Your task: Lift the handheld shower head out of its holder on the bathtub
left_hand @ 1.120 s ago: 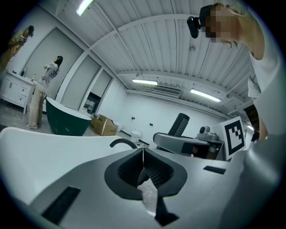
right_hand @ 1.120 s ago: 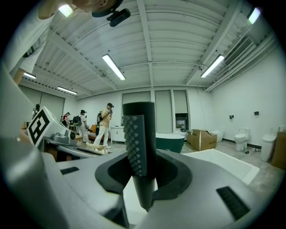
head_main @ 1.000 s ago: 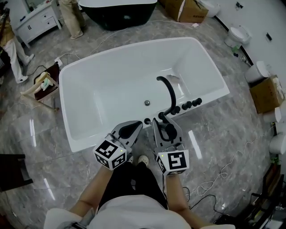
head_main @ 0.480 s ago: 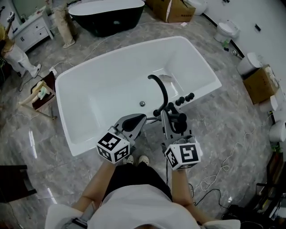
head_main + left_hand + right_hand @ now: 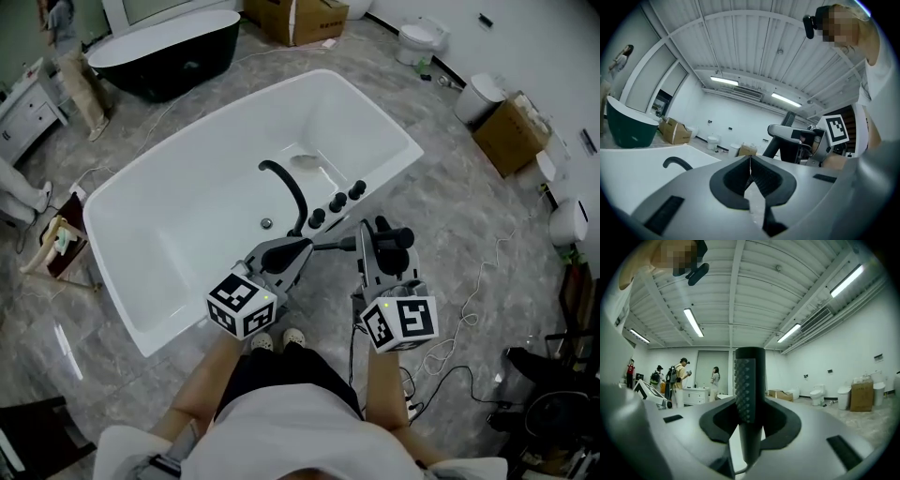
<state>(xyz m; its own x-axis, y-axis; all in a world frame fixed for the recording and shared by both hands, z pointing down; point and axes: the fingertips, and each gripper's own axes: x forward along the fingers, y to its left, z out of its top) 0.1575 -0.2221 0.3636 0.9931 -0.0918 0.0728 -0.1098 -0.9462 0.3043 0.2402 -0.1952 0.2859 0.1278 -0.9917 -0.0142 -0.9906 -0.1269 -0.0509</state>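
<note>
Nearest me: the person holds both grippers out in front, level, over the floor just short of the tub rim.
- Left hand-held gripper point(image 5: 298, 249): jaws pressed together, nothing between them.
- Right hand-held gripper point(image 5: 379, 247): pinching the black shower head point(image 5: 396, 236) by its handle.

Key relation: the shower head sits in the right jaws, at about 3 o'clock from the left gripper's tips, near but apart. In the right gripper view its long axis stands upright across the jaws, dimpled grip toward the camera. From above it looks foreshortened. The right hand is the one on it; the left is only alongside.

A thin dark line point(image 5: 337, 247) runs from the shower head toward 9 o'clock and ends by the left tips. I judge it to be the hose.

Further out, at 11 o'clock from the right gripper, a row of black knobs point(image 5: 337, 202) sits on the rim of the white bathtub point(image 5: 125, 281). Beyond them is the curved black spout point(image 5: 293, 192). I cannot tell which fitting is the holder. The shower head is apart from all of them, so I judge it out of the holder. The next move is to carry it clear without the hose snagging the knobs.
</note>
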